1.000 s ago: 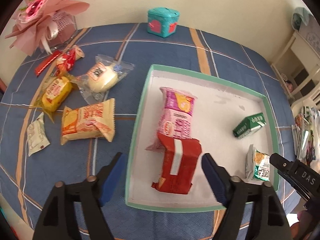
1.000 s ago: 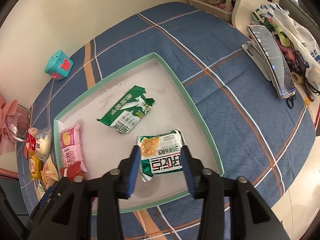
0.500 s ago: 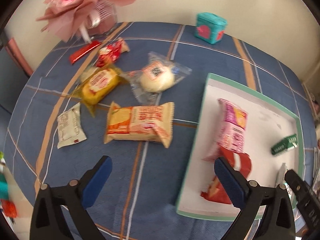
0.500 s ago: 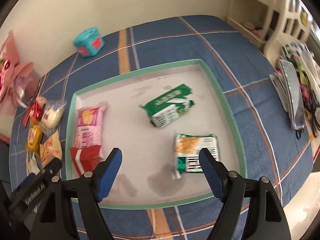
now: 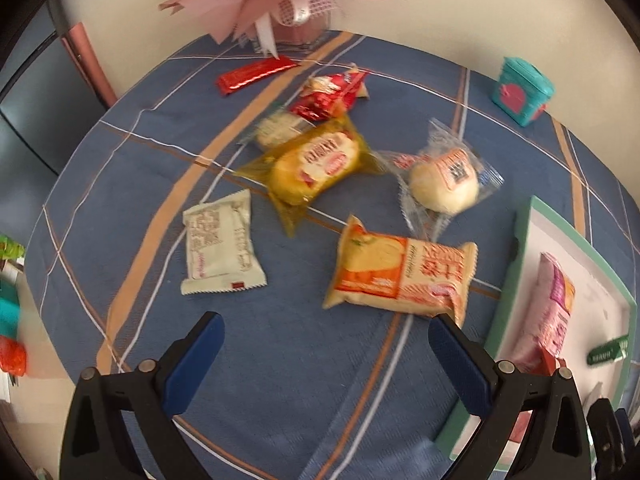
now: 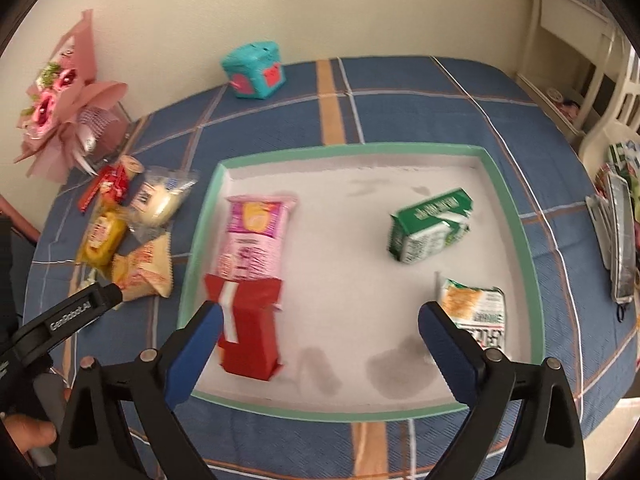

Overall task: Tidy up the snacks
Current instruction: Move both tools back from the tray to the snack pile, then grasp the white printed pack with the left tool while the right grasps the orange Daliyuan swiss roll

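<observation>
- Loose snacks on the blue plaid tablecloth (image 5: 304, 360): crinkly orange-cream packet (image 5: 400, 276), clear-wrapped round bun (image 5: 444, 184), glossy yellow cake packet (image 5: 316, 166), matte white sachet (image 5: 220, 244).
- Tray (image 6: 512, 216), mint rim, white floor: pink packet (image 6: 256, 236), red packet (image 6: 248, 328), green carton (image 6: 430, 228).
- Left gripper (image 5: 326, 364): jaws wide apart, empty, just opened.
- Right gripper (image 6: 320, 354): jaws apart over the tray, just opened, nothing between.

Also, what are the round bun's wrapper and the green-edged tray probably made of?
The bun's wrapper looks like thin clear plastic film: the bun shows through, and the crinkled edges glint. The tray seems to be matte cardboard or similar: flat white floor with faint stains, dull green rim.
</observation>
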A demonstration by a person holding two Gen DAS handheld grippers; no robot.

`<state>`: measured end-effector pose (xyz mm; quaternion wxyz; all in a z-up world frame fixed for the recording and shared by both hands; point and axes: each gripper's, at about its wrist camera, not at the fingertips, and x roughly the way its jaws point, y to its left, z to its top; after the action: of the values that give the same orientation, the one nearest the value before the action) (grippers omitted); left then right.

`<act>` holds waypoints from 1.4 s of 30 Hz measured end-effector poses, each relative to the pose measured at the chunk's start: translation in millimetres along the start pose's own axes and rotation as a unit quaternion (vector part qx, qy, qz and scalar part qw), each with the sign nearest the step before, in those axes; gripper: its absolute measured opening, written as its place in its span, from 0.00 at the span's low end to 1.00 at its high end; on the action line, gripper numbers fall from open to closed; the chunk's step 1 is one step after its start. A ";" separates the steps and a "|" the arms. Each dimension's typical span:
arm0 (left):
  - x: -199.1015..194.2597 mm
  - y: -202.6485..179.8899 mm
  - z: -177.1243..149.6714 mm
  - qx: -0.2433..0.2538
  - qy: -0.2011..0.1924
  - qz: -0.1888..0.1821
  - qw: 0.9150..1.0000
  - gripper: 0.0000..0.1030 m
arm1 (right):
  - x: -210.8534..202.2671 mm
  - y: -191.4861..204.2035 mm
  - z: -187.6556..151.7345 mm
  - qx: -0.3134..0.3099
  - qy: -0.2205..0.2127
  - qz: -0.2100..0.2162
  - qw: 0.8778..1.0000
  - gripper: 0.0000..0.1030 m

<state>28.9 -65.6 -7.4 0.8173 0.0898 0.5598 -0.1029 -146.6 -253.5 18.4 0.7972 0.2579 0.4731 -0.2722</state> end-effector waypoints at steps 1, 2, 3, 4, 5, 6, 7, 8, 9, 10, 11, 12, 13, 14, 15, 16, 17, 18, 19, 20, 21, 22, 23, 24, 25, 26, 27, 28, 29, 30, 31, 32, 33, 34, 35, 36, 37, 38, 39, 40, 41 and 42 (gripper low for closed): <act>0.2 2.4 1.7 -0.001 -0.001 -0.003 1.000 1.00 | -0.7 4.6 0.3 -0.007 -0.006 0.001 1.000 0.96; 0.9 4.3 3.9 -0.001 -0.001 -0.006 1.000 1.00 | -1.7 9.7 0.6 -0.015 -0.012 0.002 1.000 0.96; 2.0 6.7 6.1 -0.002 -0.001 -0.007 1.000 1.00 | -2.6 15.9 1.1 -0.026 -0.020 0.004 0.999 0.96; 2.9 7.9 7.8 -0.002 0.000 -0.004 1.000 1.00 | -3.4 20.1 1.3 -0.031 -0.025 0.008 0.999 0.96; 4.4 8.1 10.2 -0.001 -0.001 -0.002 1.000 1.00 | -4.4 25.6 1.3 -0.037 -0.034 0.016 0.999 0.96; 6.6 9.3 12.5 -0.001 -0.002 -0.001 1.000 1.00 | -5.2 29.5 1.4 -0.040 -0.039 0.022 0.998 0.96; 9.2 11.2 15.6 -0.003 -0.003 -0.002 1.000 1.00 | -5.5 33.6 1.7 -0.044 -0.043 0.025 0.998 0.96; 9.5 14.3 15.8 -0.006 -0.005 -0.004 1.000 1.00 | -5.4 37.7 2.1 -0.045 -0.044 0.026 0.998 0.96; 11.0 18.8 16.8 -0.012 -0.006 -0.005 1.000 1.00 | -4.8 41.0 2.7 -0.045 -0.044 0.028 0.998 0.96; 12.4 22.9 17.6 -0.020 -0.005 -0.003 1.000 1.00 | -3.7 44.7 3.2 -0.044 -0.044 0.034 0.997 0.96; 13.6 27.4 18.7 -0.026 -0.006 -0.002 1.000 1.00 | -2.0 47.9 3.6 -0.043 -0.041 0.040 0.997 0.96; 15.6 33.5 20.4 -0.032 -0.007 0.000 0.999 1.00 | -0.4 51.1 4.1 -0.042 -0.039 0.044 0.997 0.96; 17.2 38.2 22.1 -0.036 -0.007 0.003 0.999 1.00 | 1.1 55.5 4.8 -0.044 -0.037 0.047 0.997 0.96; 18.9 43.7 24.6 -0.040 -0.008 0.005 0.999 1.00 | 1.6 59.3 5.1 -0.047 -0.036 0.050 0.997 0.96; 20.0 50.7 26.7 -0.046 -0.012 0.009 0.999 1.00 | 2.5 65.4 6.0 -0.053 -0.036 0.053 0.996 0.96; 20.5 55.8 28.1 -0.050 -0.017 0.012 0.999 1.00 | 3.2 70.3 6.9 -0.057 -0.036 0.055 0.996 0.96; 20.2 61.9 30.0 -0.055 -0.023 0.017 0.998 1.00 | 3.6 74.2 7.5 -0.060 -0.035 0.057 0.996 0.96; 20.1 69.5 32.4 -0.060 -0.030 0.022 0.997 1.00 | 5.3 80.4 9.7 -0.063 -0.033 0.062 0.995 0.96; 19.7 75.1 34.2 -0.065 -0.034 0.026 0.997 1.00 | 5.9 84.2 11.1 -0.064 -0.033 0.067 0.995 0.96; 19.2 81.4 36.0 -0.073 -0.037 0.029 0.996 1.00 | 6.7 88.7 12.8 -0.063 -0.034 0.072 0.995 0.96; 18.2 89.0 38.3 -0.082 -0.041 0.025 0.995 1.00 | 8.5 95.0 15.3 -0.064 -0.033 0.078 0.994 0.96; 17.9 94.4 40.0 -0.089 -0.042 0.019 0.995 1.00 | 10.0 101.0 16.9 -0.065 -0.031 0.084 0.994 0.96; 17.7 100.0 42.1 -0.095 -0.040 0.012 0.995 1.00 | 11.1 104.9 18.1 -0.066 -0.030 0.088 0.993 0.96; 18.4 105.2 44.3 -0.100 -0.038 0.009 0.994 1.00 | 13.6 112.0 19.3 -0.066 -0.023 0.095 0.993 0.96; 18.8 108.9 45.6 -0.104 -0.039 0.008 0.994 1.00 | 15.6 116.9 19.6 -0.066 -0.017 0.101 0.993 0.96; 18.8 114.1 46.8 -0.109 -0.042 0.007 0.993 1.00 | 17.4 121.4 19.7 -0.066 -0.013 0.107 0.992 0.96; 19.8 116.9 48.2 -0.112 -0.042 0.007 0.993 1.00 | 19.6 127.4 19.4 -0.067 -0.010 0.109 0.992 0.96; 21.0 120.2 49.2 -0.117 -0.039 0.005 0.992 1.00 | 21.3 131.7 19.0 -0.069 -0.008 0.109 0.992 0.96; 22.8 124.8 50.1 -0.124 -0.034 -0.001 0.992 1.00 | 22.8 135.9 18.8 -0.071 -0.007 0.108 0.992 0.96; 23.5 126.8 48.9 -0.130 -0.030 -0.006 0.991 1.00 | 24.8 141.1 19.2 -0.074 -0.006 0.110 0.991 0.96; 25.7 129.7 49.3 -0.135 -0.026 -0.011 0.990 1.00 | 26.3 144.4 19.6 -0.077 -0.005 0.112 0.991 0.96; 27.9 131.1 49.4 -0.137 -0.021 -0.015 0.990 1.00 | 28.8 148.7 19.8 -0.079 -0.004 0.114 0.990 0.96; 30.8 132.3 49.5 -0.139 -0.016 -0.018 0.990 0.99 | 32.4 154.0 20.1 -0.083 0.000 0.113 0.990 0.96; 33.1 133.4 48.5 -0.140 -0.011 -0.021 0.990 0.99 | 35.6 158.0 19.9 -0.087 0.003 0.113 0.990 0.96; 36.6 133.6 48.8 -0.142 -0.005 -0.024 0.990 0.99 | 40.0 162.5 19.4 -0.092 0.008 0.114 0.989 0.96; 40.2 133.8 48.5 -0.142 0.002 -0.026 0.989 0.99 | 44.7 166.0 18.9 -0.097 0.014 0.113 0.989 0.96; 44.6 133.5 48.0 -0.142 0.008 -0.027 0.989 0.99 | 49.7 169.6 17.7 -0.102 0.020 0.110 0.988 0.96; 48.1 132.9 47.6 -0.142 0.014 -0.028 0.989 0.98 | 54.0 172.3 16.6 -0.105 0.025 0.107 0.988 0.96; 51.5 131.8 46.9 -0.141 0.019 -0.029 0.989 0.98 | 60.6 176.3 15.3 -0.110 0.032 0.103 0.988 0.96; 55.2 130.9 46.4 -0.140 0.025 -0.030 0.989 0.97 | 64.5 178.2 14.3 -0.112 0.037 0.101 0.988 0.96; 58.5 130.3 46.1 -0.140 0.031 -0.030 0.989 0.96 | 69.1 179.8 13.5 -0.114 0.042 0.098 0.988 0.96; 60.9 129.6 45.4 -0.141 0.034 -0.031 0.989 0.96 | 74.7 182.5 12.2 -0.117 0.048 0.094 0.987 0.96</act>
<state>125.9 43.2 -43.9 0.7986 -0.0399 0.5989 -0.0450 14.8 -144.6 -15.3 0.8204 0.2188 0.5131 -0.1256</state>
